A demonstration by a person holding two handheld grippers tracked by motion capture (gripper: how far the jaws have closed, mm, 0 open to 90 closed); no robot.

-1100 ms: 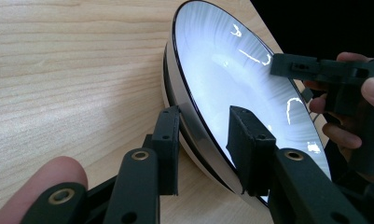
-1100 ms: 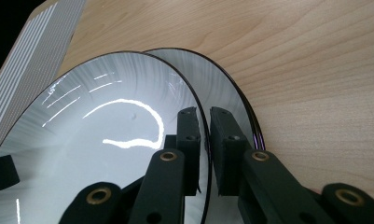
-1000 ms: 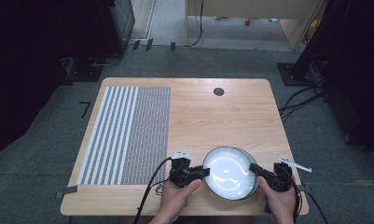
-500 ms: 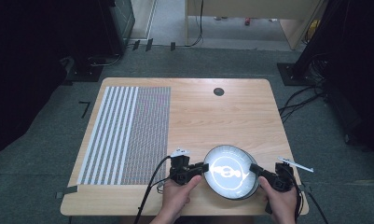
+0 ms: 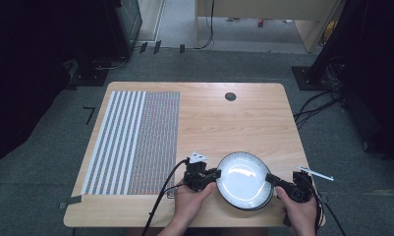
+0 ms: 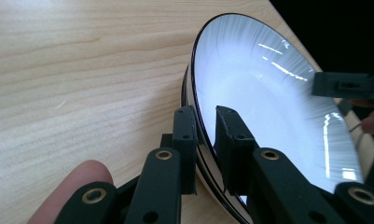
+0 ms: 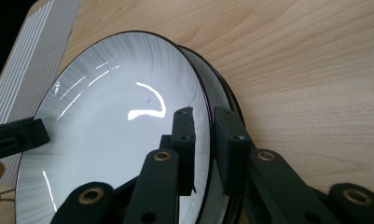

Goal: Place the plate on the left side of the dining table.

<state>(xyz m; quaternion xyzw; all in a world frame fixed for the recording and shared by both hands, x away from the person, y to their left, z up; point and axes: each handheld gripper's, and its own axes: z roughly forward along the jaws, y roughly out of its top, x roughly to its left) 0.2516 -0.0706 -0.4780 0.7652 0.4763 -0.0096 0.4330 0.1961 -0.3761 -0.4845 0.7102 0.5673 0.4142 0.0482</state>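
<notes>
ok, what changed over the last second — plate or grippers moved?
Almost nothing. The white plate sits at the same spot near the table's front edge, with the left hand-held gripper and right hand-held gripper on its opposite rims as before. Only the glare on the plate shifts, hinting at a slight tilt. The striped mat is unmoved. In the gripper views each pair of jaws straddles the top plate's rim, with another rim beneath.

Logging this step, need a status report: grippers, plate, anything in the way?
Left gripper and right gripper each clamp the top plate rim, opposite sides. A second plate sits stacked beneath. Striped mat lies apart, left.
</notes>
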